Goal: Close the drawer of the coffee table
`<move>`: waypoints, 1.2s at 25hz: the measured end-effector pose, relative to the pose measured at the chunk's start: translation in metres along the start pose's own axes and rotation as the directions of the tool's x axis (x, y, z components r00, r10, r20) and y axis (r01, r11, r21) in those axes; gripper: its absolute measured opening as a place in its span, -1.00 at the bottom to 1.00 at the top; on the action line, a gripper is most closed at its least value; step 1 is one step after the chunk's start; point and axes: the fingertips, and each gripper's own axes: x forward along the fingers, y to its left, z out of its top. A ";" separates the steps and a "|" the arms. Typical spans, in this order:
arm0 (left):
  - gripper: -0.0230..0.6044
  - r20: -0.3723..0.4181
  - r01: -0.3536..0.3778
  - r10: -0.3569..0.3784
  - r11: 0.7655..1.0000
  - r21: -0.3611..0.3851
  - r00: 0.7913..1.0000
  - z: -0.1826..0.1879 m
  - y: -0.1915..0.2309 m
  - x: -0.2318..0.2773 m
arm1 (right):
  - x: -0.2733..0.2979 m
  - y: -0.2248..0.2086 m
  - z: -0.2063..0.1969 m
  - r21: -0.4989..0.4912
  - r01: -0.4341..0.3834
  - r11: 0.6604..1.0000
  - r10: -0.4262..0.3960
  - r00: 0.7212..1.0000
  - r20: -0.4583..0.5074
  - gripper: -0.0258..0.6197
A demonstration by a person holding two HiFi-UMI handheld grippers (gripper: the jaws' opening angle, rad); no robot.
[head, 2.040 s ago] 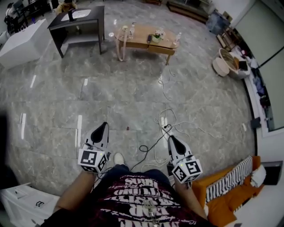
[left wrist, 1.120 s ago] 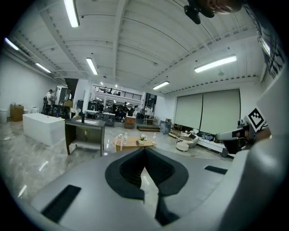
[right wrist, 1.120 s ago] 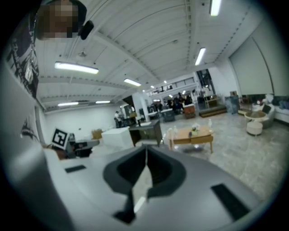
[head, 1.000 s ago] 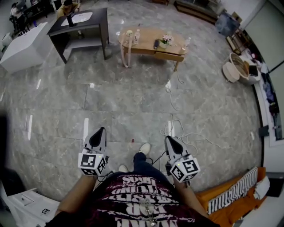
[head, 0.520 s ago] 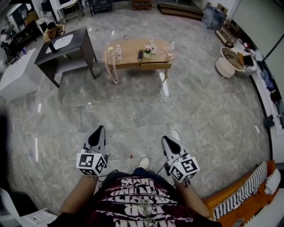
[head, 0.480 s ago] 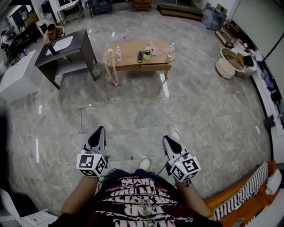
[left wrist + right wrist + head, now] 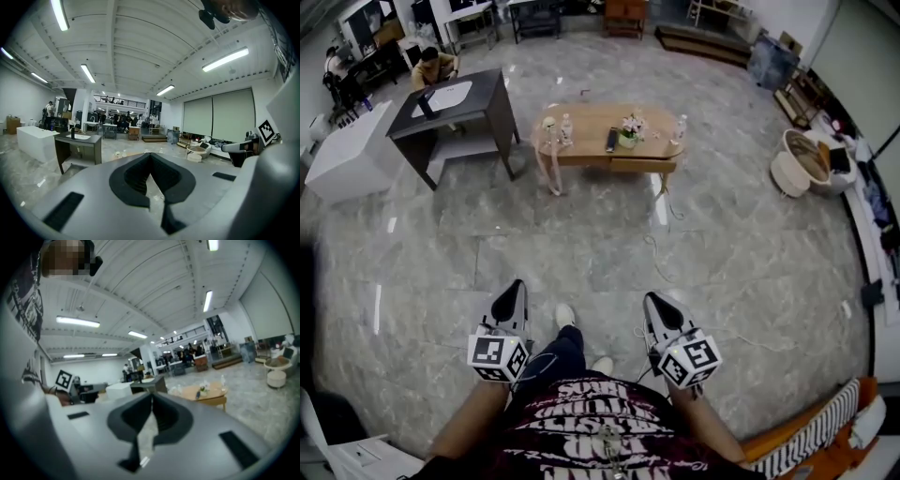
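Note:
The oval wooden coffee table [image 7: 600,127] stands far ahead on the marble floor, also in the right gripper view [image 7: 208,392]. Its drawer [image 7: 641,166] sits under the table's right half and juts a little towards me. Bottles, a remote and a small flower pot [image 7: 628,134] stand on top. My left gripper [image 7: 517,285] and right gripper [image 7: 652,299] are held level in front of my body, far short of the table. Both are shut and hold nothing, as the left gripper view [image 7: 150,155] and right gripper view [image 7: 151,397] show.
A dark desk [image 7: 459,98] with a seated person [image 7: 436,67] stands left of the table, and a white counter [image 7: 347,150] further left. Woven baskets [image 7: 802,164] stand at the right. A cable [image 7: 661,253] trails across the floor. A striped orange sofa [image 7: 830,436] is at my lower right.
The view has shifted as I walk forward, and the coffee table now sits more squarely ahead. A leg has stepped out between the grippers. Both grippers stay shut.

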 end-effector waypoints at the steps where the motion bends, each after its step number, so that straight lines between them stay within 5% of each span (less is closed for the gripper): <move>1: -0.86 -0.006 -0.002 0.002 1.000 -0.002 1.000 -0.003 0.004 0.006 | 0.006 -0.002 -0.002 -0.002 -0.004 1.000 0.004 1.000 -0.008 -0.81; 13: -0.86 -0.015 0.101 -0.101 0.995 -0.024 0.995 0.011 0.034 0.140 | 0.097 -0.066 0.027 0.011 0.093 0.996 -0.093 0.995 -0.026 -0.81; 30: -0.86 -0.005 0.221 -0.222 0.973 -0.073 0.975 0.047 0.107 0.307 | 0.218 -0.102 0.086 -0.042 0.209 0.977 -0.210 0.978 -0.005 -0.81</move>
